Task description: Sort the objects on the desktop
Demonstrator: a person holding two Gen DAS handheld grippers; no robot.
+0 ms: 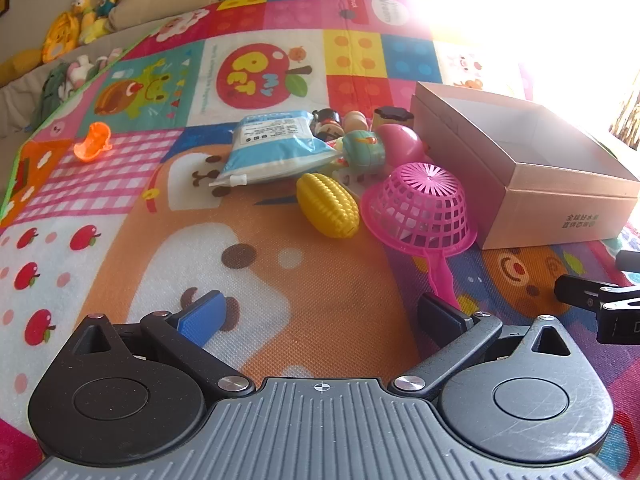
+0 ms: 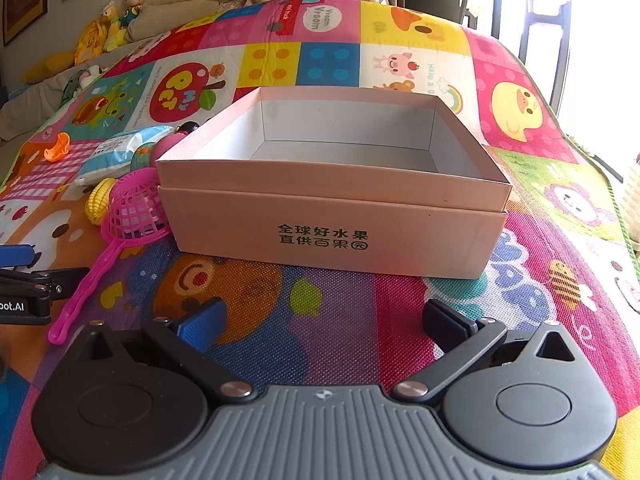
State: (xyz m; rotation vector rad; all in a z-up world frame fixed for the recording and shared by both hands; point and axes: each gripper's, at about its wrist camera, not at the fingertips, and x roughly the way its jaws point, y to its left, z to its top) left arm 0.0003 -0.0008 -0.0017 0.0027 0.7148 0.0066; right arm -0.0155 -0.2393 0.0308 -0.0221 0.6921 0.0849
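Covering the work surface was a brightly patterned cartoon play mat (image 1: pixel 280 280), with plush toys (image 1: pixel 92 12) lined along the far wall. On the mat stood an open pink cardboard box (image 2: pixel 332 216) with printed black characters on its front wall; its interior held nothing. Just left of the box lay an upturned pink plastic mesh strainer (image 1: pixel 420 204) with a long handle. Beside the strainer lay a yellow plastic corn cob (image 1: pixel 328 204). Behind these sat a blue-and-white sealed pouch (image 1: pixel 276 144), a green toy figure (image 1: pixel 364 148) and a pink plastic ball (image 1: pixel 400 140) in a tight cluster. An orange plastic piece (image 1: pixel 94 142) lay well apart, further left. The left gripper (image 1: pixel 320 316) hovered over the mat, fingers spread wide and holding nothing. The right gripper (image 2: pixel 324 320) faced the box, fingers likewise released.
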